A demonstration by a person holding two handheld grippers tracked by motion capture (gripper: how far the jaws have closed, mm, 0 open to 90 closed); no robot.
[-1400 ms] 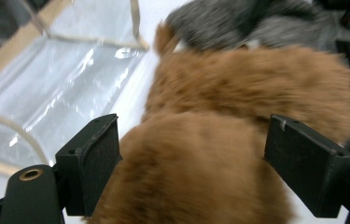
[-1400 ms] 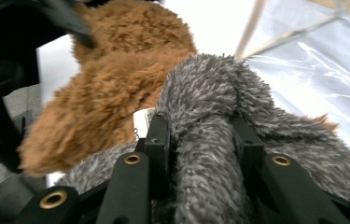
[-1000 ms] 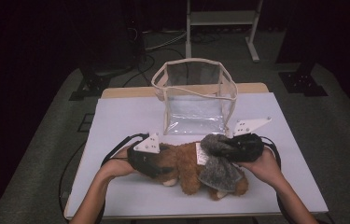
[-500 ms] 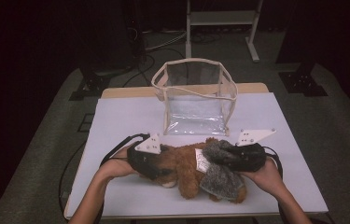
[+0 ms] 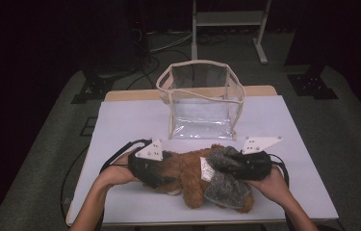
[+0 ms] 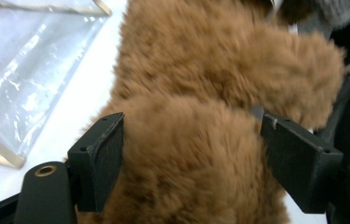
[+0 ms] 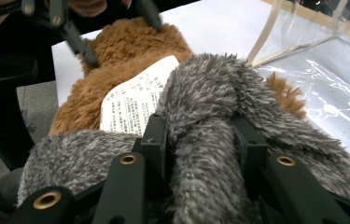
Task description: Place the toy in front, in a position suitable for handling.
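Note:
A brown plush toy (image 5: 185,171) with grey furry parts (image 5: 226,187) and a white label (image 7: 135,102) lies on the white table (image 5: 130,120) near its front edge. My left gripper (image 6: 186,154) straddles the brown body (image 6: 210,70). Its jaws have just been opening; fur fills the gap and brushes the left pad, and the right pad stands just off it. My right gripper (image 7: 200,135) is shut on a grey limb (image 7: 210,93). In the high view the left gripper (image 5: 163,174) is at the toy's left end and the right gripper (image 5: 230,164) at its right.
A clear plastic bag (image 5: 202,101) with beige trim stands open-topped behind the toy, mid-table; it also shows as the bag (image 6: 23,70) and the bag (image 7: 322,70). Black cables loop from both grippers. A white frame (image 5: 226,19) stands on the floor beyond.
My right gripper has come a little nearer the front edge and lower, drawing the grey part with it. The left hand has stayed put.

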